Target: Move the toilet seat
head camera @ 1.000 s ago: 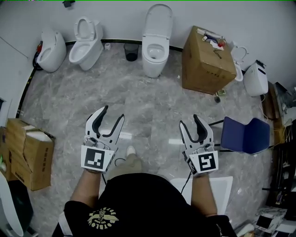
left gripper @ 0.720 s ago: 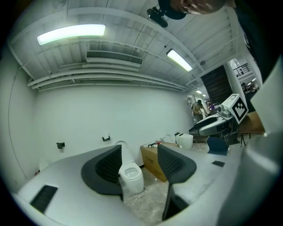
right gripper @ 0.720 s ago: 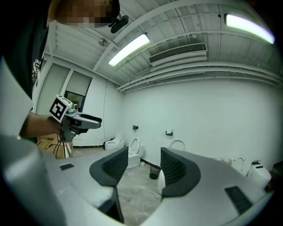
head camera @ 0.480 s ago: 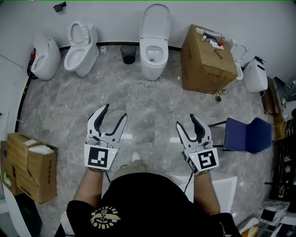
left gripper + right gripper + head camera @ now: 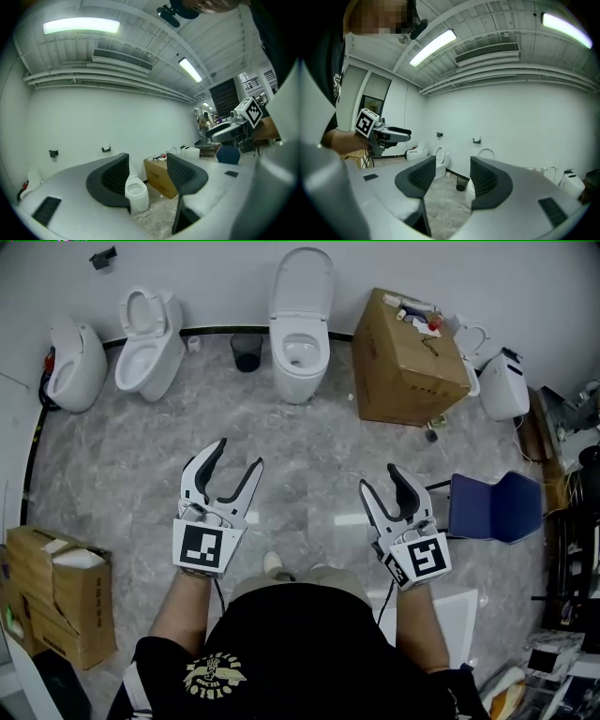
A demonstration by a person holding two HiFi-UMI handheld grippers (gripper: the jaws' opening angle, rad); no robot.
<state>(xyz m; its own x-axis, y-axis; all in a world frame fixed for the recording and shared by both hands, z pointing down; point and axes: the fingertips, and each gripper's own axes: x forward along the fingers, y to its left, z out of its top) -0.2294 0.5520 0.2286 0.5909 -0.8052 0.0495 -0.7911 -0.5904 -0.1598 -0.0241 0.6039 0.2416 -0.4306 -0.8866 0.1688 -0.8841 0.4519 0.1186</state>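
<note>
A white toilet [image 5: 300, 324] stands against the far wall with its lid and seat raised; it also shows as the toilet [image 5: 136, 196] between the jaws in the left gripper view. My left gripper [image 5: 239, 454] is held above the floor well short of it, open and empty. My right gripper [image 5: 380, 477] hovers level with it on the right, open too, with nothing between its fingers. In the right gripper view the toilet [image 5: 468, 188] is half hidden behind the right jaw.
Two more toilets [image 5: 148, 334] stand at the left along the wall, with a small black bin [image 5: 247, 351] between them and the middle one. A cardboard box [image 5: 405, 357] sits right of it, then other toilets [image 5: 502, 385]. A blue chair [image 5: 494, 508] is at the right, and cartons [image 5: 56, 592] at the left.
The whole view has shifted left and the wall has come closer. Both grippers have risen slightly in the picture, and the left jaws stand a little wider.
</note>
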